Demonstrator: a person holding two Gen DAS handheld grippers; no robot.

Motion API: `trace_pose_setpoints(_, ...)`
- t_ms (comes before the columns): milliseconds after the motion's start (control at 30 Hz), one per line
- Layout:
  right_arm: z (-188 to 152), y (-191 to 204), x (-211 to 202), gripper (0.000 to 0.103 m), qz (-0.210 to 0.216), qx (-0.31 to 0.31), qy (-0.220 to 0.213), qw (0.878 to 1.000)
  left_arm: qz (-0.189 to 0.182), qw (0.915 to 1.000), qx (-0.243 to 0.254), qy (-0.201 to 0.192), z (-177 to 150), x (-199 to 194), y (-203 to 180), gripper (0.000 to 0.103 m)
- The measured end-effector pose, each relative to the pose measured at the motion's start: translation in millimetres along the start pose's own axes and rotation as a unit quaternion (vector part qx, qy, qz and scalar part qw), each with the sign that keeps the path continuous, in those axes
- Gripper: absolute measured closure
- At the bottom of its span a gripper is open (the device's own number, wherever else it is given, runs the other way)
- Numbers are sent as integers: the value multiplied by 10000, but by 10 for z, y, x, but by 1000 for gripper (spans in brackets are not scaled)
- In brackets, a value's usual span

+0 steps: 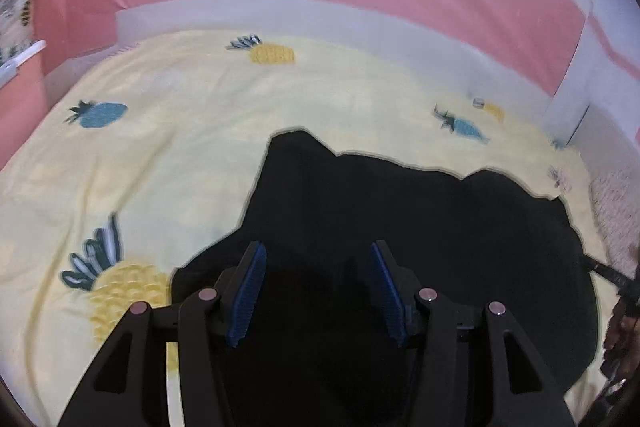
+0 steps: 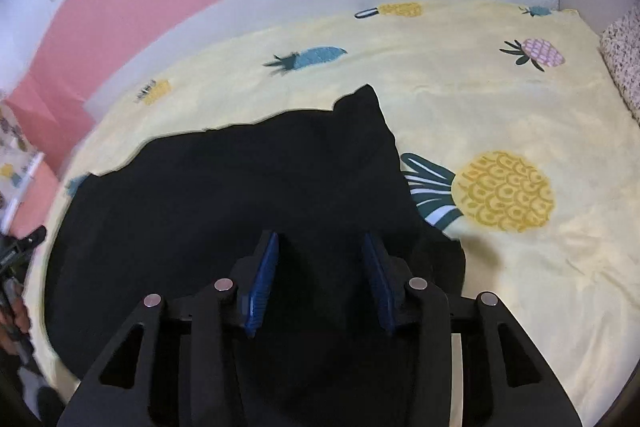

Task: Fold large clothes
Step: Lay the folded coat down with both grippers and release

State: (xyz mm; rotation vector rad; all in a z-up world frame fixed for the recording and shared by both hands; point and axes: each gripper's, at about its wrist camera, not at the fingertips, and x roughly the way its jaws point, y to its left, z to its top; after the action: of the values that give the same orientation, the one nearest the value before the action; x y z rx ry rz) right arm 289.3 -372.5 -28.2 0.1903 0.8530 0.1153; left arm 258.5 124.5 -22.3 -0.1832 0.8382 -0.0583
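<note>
Black garment (image 1: pixel 400 227) lies ahead of both the left gripper (image 1: pixel 318 291) and the right gripper (image 2: pixel 320 283), jaws apart and empty; best to pinch matching edges evenly before folding.

No readable text anywhere
</note>
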Motion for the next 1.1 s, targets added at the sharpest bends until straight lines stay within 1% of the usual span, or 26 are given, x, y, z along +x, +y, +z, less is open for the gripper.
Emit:
trace_pose_setpoints(67, -18, -41, 169, 59, -226, -21, 64, 9997, 143, 9998, 16, 143, -86, 244, 25, 50)
trace_pose_setpoints(100, -26, -68, 223, 59, -279, -14, 78, 9996, 195, 9997, 64, 153, -129, 337, 45, 51)
trace_pose_setpoints(167, -39, -114, 296, 59, -397, -42, 85, 9992, 164, 9998, 13, 131, -161, 408, 62, 51)
trace_pose_setpoints(267, -39, -172, 337, 59, -402, 45, 119, 9991, 192, 9997, 40, 137, -141, 402, 46, 51)
trace_pose_setpoints(367, 49, -107, 226, 59, -559, -19, 64, 9984, 256, 9995, 113, 162, -29, 314, -27, 52)
trace_pose_setpoints(433, 149, -60, 122, 59, -430, 28, -117, 9990, 106, 9999, 108, 34, 118, 246, -80, 52)
trace_pose_setpoints(533, 337, 22, 132, 59, -362, -38, -225, 9991, 174, 9994, 259, -131, 345, 319, -180, 52)
trace_pose_setpoints(600, 463, 49, 264, 59, -439, -108, -180, 9988, 342, 9988, 351, -60, 453, 497, -191, 52)
trace_pose_setpoints(700, 571, -7, 535, 59, -565, -64, 37, 9984, 580, 9977, 306, 177, 537, 821, -113, 52)
trace_pose_setpoints(767, 590, -52, 652, 59, -572, 32, 137, 9983, 637, 9974, 213, 243, 527, 960, -43, 51)
trace_pose_setpoints(833, 561, -92, 747, 59, -562, 102, 233, 9981, 587, 9978, 38, 320, 476, 1068, 30, 50)
trace_pose_setpoints(967, 501, -134, 863, 59, -584, 178, 302, 9977, 515, 9981, -100, 314, 416, 1150, 76, 49)
trace_pose_setpoints(1100, 529, -107, 808, 59, -717, 128, 341, 9968, 634, 9974, -1, 354, 452, 1090, 36, 49)
